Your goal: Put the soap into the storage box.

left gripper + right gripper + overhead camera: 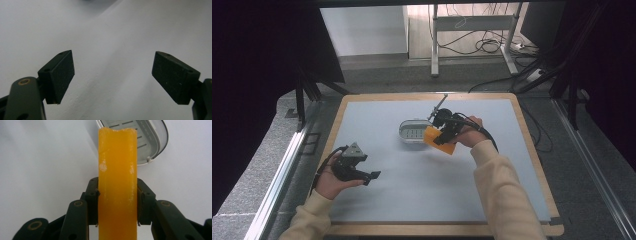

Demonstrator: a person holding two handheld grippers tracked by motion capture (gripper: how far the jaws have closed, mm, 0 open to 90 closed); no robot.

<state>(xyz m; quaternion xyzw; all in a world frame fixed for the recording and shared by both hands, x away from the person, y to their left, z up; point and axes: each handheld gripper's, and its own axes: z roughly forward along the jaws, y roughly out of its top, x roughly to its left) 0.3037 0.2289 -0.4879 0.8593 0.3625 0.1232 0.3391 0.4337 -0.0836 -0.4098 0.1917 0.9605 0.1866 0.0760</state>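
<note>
We saw the orange block (117,185) cut off by the right gripper view's bottom edge, and it hid part of the white slotted tray (150,142) behind it.

Cream long sleeves (499,185) cover both forearms at the bottom of the frame. The left gripper (373,176), lower left, is black with a grey three-cornered plate and a dark trailing cable. The right gripper (117,203) has matt black jaws, brass-ringed pivots and small screws.

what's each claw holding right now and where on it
The right claw clamps a flat orange soap-like bar across its narrow sides, near its lower end. The left claw is open, holding nothing.
</note>
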